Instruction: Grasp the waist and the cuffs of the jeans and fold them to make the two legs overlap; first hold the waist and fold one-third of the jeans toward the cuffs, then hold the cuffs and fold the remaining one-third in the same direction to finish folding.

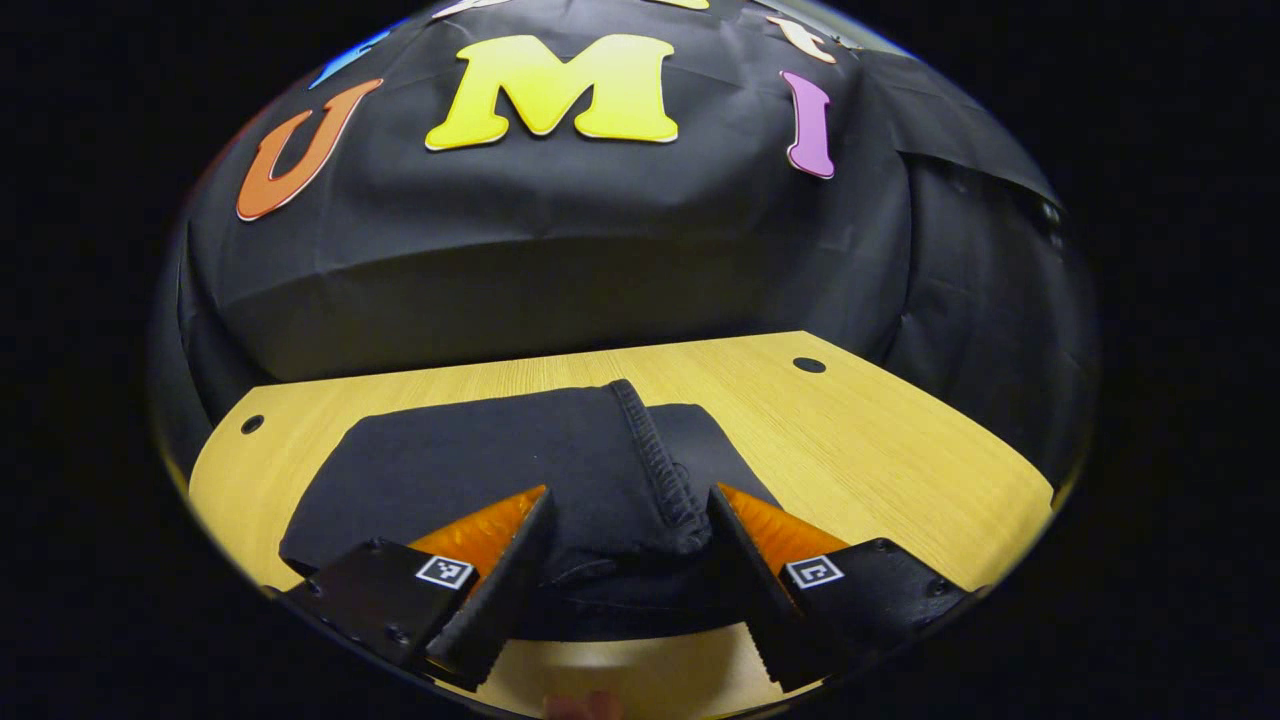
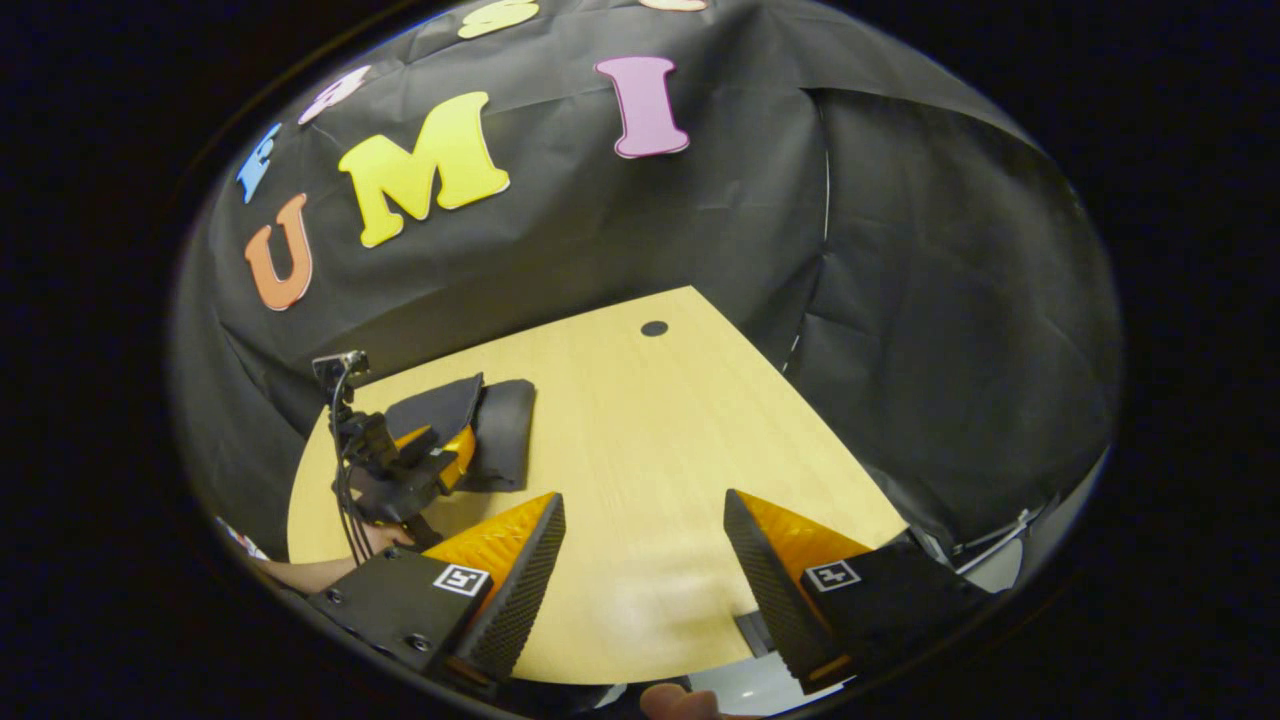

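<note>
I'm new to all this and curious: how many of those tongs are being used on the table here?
2. The left tongs sit open at the near edge of the dark jeans, their fingers either side of the fabric. The right tongs hang open over bare wooden table, away from the jeans.

Dark jeans [image 1: 470, 470] lie folded into a compact bundle on the wooden worktop [image 1: 880, 450], a thick stitched hem running across the top.

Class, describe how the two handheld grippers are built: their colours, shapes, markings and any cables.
Each gripper, left gripper and right gripper, has two wedge-shaped fingers, orange outside with black ribbed pads, on black blocks bearing small square black-and-white markers. Black cables hang from the left one.
</note>
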`<state>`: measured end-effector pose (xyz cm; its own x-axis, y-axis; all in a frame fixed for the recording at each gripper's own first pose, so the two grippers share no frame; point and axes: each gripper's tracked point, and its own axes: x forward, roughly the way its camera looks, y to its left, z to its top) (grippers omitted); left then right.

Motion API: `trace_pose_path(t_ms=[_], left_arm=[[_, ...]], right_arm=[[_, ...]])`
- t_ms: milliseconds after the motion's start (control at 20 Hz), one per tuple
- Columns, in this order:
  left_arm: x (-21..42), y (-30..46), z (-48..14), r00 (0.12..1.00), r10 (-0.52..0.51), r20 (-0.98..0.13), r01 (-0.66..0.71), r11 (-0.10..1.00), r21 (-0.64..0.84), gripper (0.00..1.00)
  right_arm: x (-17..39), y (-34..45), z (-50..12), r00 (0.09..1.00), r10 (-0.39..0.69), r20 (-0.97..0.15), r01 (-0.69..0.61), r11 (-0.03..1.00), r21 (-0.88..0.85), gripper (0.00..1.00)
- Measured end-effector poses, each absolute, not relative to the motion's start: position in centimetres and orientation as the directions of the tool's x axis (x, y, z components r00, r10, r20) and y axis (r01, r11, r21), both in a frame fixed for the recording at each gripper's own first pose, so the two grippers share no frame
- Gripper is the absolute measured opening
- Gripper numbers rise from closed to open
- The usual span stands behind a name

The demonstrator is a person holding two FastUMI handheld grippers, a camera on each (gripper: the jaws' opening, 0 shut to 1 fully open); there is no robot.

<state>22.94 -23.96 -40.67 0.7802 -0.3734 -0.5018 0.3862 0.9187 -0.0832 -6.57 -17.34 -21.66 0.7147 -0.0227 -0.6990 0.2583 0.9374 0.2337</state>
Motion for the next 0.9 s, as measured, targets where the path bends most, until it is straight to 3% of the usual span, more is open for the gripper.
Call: trace_pose_path(t_ms=[50,100,150,250,300,500,550,600,700,750,900], left_arm=[[23.0,-23.8,-40.0,0.785,-0.374,-0.493,0.379,0.92,-0.095,0.97],[22.9,-23.5,-39.1,0.791,-0.374,-0.485,0.37,0.923,-0.107,0.97],[23.0,-22.9,-37.8,0.801,-0.368,-0.472,0.356,0.927,-0.119,0.97],[22.8,-21.4,-34.1,0.825,-0.358,-0.437,0.325,0.933,-0.151,0.97],[22.8,-20.7,-32.0,0.838,-0.351,-0.418,0.309,0.936,-0.167,0.97],[23.0,-14.7,-20.8,0.917,-0.275,-0.29,0.239,0.959,-0.154,0.97],[23.1,-13.2,-17.7,0.934,-0.247,-0.259,0.217,0.966,-0.139,0.97],[22.8,-11.6,-15.4,0.947,-0.218,-0.234,0.193,0.973,-0.125,0.96],[22.0,-8.8,-11.7,0.966,-0.164,-0.202,0.144,0.984,-0.109,0.97],[21.6,-7.3,-9.6,0.974,-0.14,-0.176,0.125,0.987,-0.097,0.98],[20.0,-4.0,-5.2,0.991,-0.084,-0.105,0.079,0.996,-0.048,0.97]], right_arm=[[-6.1,-17.0,-21.2,0.725,-0.019,-0.688,0.245,0.941,0.232,0.98],[-5.4,-16.6,-20.8,0.737,-0.015,-0.676,0.228,0.947,0.228,0.94],[-4.7,-16.0,-20.2,0.749,-0.009,-0.662,0.203,0.955,0.217,0.98],[-2.7,-14.4,-18.2,0.789,0.008,-0.615,0.142,0.971,0.194,0.98],[-1.5,-13.3,-17.0,0.813,0.023,-0.582,0.105,0.977,0.185,0.94],[4.0,-8.5,-10.4,0.912,0.079,-0.402,-0.029,0.991,0.127,0.98],[5.1,-7.4,-8.6,0.933,0.089,-0.349,-0.053,0.992,0.112,0.94],[5.9,-6.3,-7.0,0.949,0.095,-0.299,-0.068,0.993,0.099,0.98],[6.8,-4.0,-4.5,0.969,0.115,-0.22,-0.101,0.992,0.074,0.98],[7.2,-2.4,-3.5,0.974,0.129,-0.187,-0.117,0.99,0.075,0.93],[6.8,0.8,-1.2,0.98,0.158,-0.121,-0.146,0.984,0.098,0.94]])
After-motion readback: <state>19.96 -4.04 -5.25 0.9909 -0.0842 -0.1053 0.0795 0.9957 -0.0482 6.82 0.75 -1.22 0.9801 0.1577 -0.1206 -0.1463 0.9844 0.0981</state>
